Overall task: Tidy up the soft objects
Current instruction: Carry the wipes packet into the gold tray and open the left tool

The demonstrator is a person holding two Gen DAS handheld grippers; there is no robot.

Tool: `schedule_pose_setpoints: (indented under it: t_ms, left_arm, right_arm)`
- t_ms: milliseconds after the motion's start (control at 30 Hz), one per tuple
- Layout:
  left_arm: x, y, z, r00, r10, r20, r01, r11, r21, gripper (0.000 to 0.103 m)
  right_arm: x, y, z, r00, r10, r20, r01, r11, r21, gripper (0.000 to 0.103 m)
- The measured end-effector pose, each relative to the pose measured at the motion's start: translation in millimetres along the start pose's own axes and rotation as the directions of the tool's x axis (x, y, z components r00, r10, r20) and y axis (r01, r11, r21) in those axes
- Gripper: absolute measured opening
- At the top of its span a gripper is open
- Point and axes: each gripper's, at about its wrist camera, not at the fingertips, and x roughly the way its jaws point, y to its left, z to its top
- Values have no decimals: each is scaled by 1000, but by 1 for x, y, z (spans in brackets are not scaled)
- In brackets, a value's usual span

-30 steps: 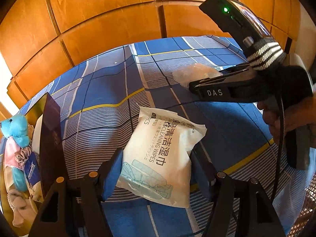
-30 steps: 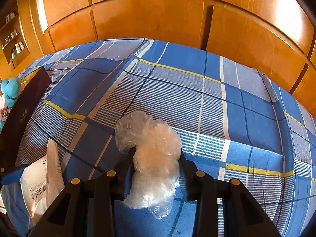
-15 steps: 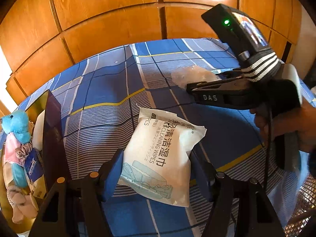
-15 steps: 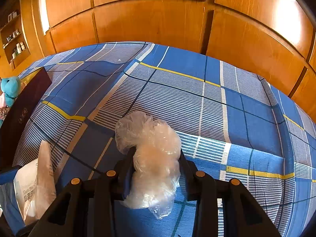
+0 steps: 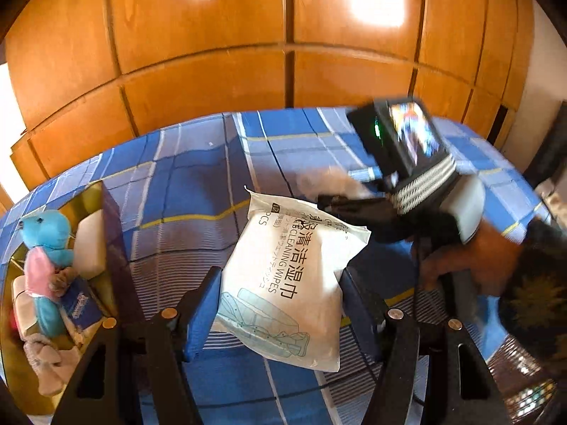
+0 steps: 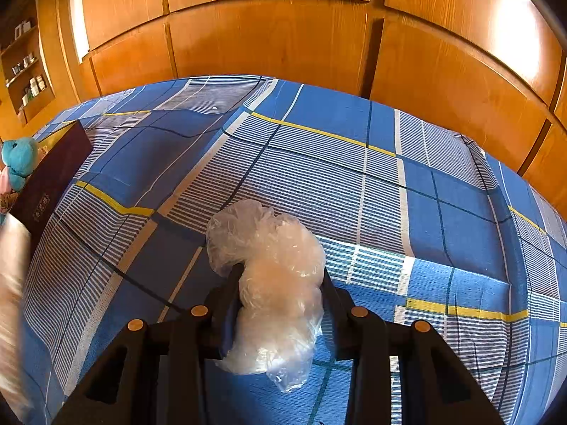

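A white pack of wet wipes [image 5: 294, 248] hangs above the blue checked bedsheet [image 5: 198, 191], with my left gripper [image 5: 278, 283] shut on its sides. At the left edge of the right wrist view the same pack [image 6: 10, 265] is a pale blur. My right gripper [image 6: 280, 272] is shut on a crumpled clear plastic bag [image 6: 269, 244], held low over the sheet [image 6: 354, 177]. The left wrist view shows that gripper's fingers [image 5: 351, 202] just beyond the pack, with a blurred bit of the bag [image 5: 326, 180] and the person's hand [image 5: 460, 258] on its handle.
An open dark purple box [image 5: 113, 230] stands at the left on the bed, holding a blue plush toy [image 5: 46, 233], a small blue tissue pack [image 5: 83, 304] and other soft items. Orange wooden wardrobe doors [image 6: 283, 35] rise behind the bed. Shelves [image 6: 28, 71] are far left.
My left gripper has risen with the wipes pack, lifting it off the sheet toward the right gripper. The right gripper and its plastic bag have not moved.
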Motion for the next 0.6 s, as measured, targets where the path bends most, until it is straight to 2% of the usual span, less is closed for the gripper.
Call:
schedule_pose_setpoints:
  t_ms: [167, 300, 467, 500, 600]
  left_arm:
    - [-37, 33, 9, 999, -2, 43, 6, 995, -103, 67]
    - [-63, 81, 10, 997, 48, 55, -35, 976, -217, 67]
    - [-86, 169, -10, 990, 144, 3, -131, 909, -396, 67]
    - [-88, 190, -17, 985, 172, -22, -164, 885, -435, 67]
    - [-88, 227, -35, 981, 179, -77, -193, 838, -510, 67]
  right_arm:
    - [0, 0, 0, 1000, -1, 0, 1, 1000, 0, 38]
    - [0, -1, 0, 1000, -4, 0, 4, 1000, -4, 38]
    - [0, -1, 1, 1000, -11, -2, 11, 1000, -11, 38]
    - [0, -1, 1, 1000, -12, -2, 12, 1000, -11, 38]
    - [1, -1, 1, 1000, -14, -2, 14, 1000, -13, 38]
